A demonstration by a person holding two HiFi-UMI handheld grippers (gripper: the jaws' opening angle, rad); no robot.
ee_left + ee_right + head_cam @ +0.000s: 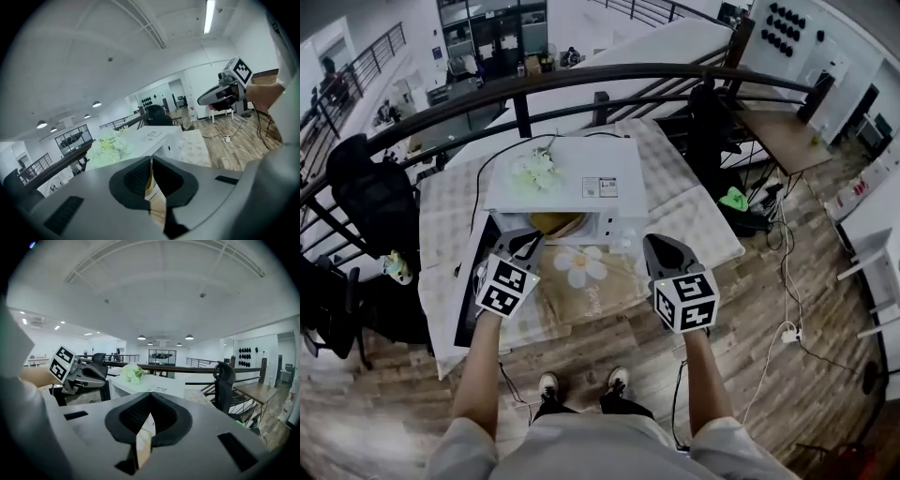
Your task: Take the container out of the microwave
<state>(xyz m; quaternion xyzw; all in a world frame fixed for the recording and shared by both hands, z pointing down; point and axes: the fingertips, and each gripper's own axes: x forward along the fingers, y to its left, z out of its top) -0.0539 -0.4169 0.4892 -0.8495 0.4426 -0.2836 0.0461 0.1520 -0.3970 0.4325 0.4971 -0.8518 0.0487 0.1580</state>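
Container inside microwave, just beyond left hand-held gripper, right hand-held gripper, both closed

Container — mostly hidden inside microwave; only brown rim shows under top.

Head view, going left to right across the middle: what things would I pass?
In order: black office chair → left gripper → flower-printed mat → right gripper → green object → wooden desk.
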